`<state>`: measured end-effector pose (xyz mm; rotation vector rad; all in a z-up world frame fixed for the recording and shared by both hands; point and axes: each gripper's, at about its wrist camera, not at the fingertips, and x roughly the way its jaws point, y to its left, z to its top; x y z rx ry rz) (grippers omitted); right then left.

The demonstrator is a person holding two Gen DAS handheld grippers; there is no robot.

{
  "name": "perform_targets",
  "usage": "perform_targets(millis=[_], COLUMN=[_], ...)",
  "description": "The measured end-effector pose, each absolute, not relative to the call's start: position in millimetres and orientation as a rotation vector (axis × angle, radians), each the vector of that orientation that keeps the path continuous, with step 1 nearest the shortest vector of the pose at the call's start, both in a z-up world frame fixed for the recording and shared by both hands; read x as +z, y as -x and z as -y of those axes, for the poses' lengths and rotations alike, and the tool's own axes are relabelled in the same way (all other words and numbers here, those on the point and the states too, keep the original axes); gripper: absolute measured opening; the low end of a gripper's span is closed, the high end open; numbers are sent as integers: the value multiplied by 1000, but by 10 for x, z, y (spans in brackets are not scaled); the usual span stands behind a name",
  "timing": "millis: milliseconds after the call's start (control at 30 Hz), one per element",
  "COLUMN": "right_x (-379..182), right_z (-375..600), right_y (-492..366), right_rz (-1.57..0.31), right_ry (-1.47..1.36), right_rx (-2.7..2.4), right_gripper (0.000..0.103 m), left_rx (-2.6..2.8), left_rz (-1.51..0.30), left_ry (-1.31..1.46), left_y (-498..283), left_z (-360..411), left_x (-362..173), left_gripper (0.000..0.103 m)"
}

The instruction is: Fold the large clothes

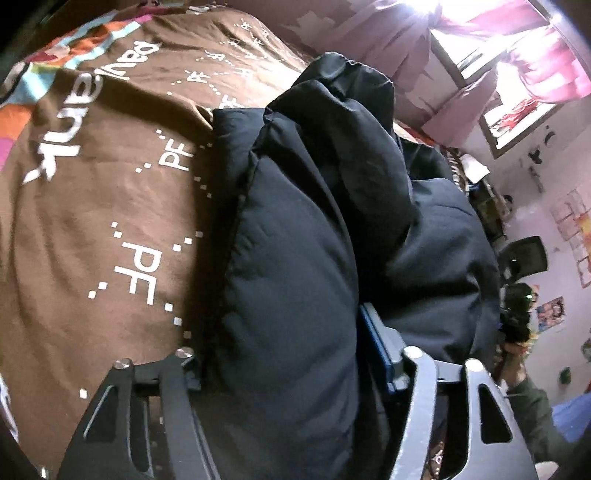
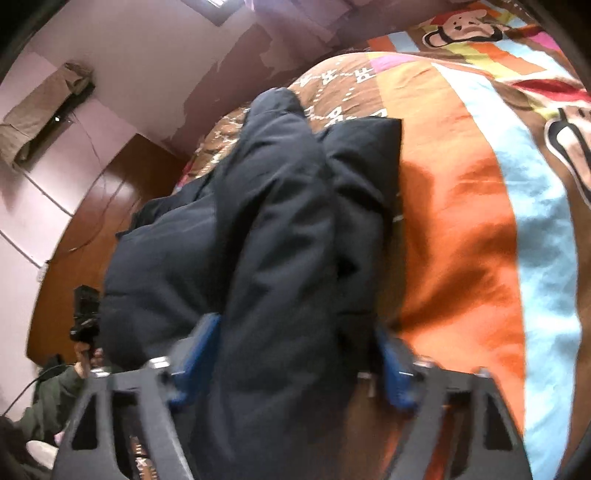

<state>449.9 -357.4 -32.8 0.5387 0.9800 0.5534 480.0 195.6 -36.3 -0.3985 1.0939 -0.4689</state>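
Note:
A large dark navy puffer jacket (image 1: 314, 229) lies bunched on a bed with a brown printed cover (image 1: 103, 206). My left gripper (image 1: 288, 354) is shut on a thick fold of the jacket; the padding fills the space between its fingers and hides the left pad. In the right wrist view the same jacket (image 2: 280, 221) runs away from the camera over the orange part of the cover (image 2: 458, 236). My right gripper (image 2: 295, 350) is shut on a thick roll of the jacket between its blue pads (image 2: 395, 369).
The bed cover has coloured stripes and monkey cartoons (image 2: 461, 26) at the far right. A bright window with pink curtains (image 1: 517, 62) is behind the bed. A wooden board (image 2: 96, 221) and pink wall lie left of the bed. The other handheld gripper (image 2: 85, 317) shows at the left.

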Motion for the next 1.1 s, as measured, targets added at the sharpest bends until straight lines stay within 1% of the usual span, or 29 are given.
perform_targets(millis=[67,100,167,200,267,333,467,633,800,867,967,1100], right_x=[-290,-282,-255,-239,-142,-29,288,678,917,936,829,578], right_z=[3556,3547,3532,3500,3447,3380,3230,2934,2564,2409,2184,2235], right_y=[-4453,-4448,-4405,-4416,-4364,-4344,-4287,-4258,-4386,-4487,-4678,-4831], right_rz=[-979,-978,-960,-948,-917,-892,-803,-694,-620,-614,-629,-679], right_ry=[-546,-551,-576,-578,-573,-548,-508,-432,-362,-355,-336,-338], right_rx=[544,541,532,528,519,510,532,610,680,707,723,658], right_gripper=[52,49,35,31,20,16,14,14,14,14,14,14], left_rx=[-435,-421,-372,-355,-323,-301,-263,-211,-149,-130,-99,-89], left_rz=[-1080,-1071,-1045,-1034,-1003,-965,-871,-725,-619,-647,-740,-837], left_ry=[379,367,309,276,213,199,167,111,29,-9,-11,79], left_y=[-4738,-4713,-4638,-4604,-4545,-4492,-4430,-4390,-4323,-4394,-4595,-4777], left_z=[-1925,-1911,-1847,-1800,-1700,-1663,-1538,-1526,-1653,-1654,-1736,-1961], left_x=[-297,-263,-135,-80,68,207,515,1010,1261,1165,789,390], left_gripper=[41,38,25,23,16,13,9,7,6,6,6,6])
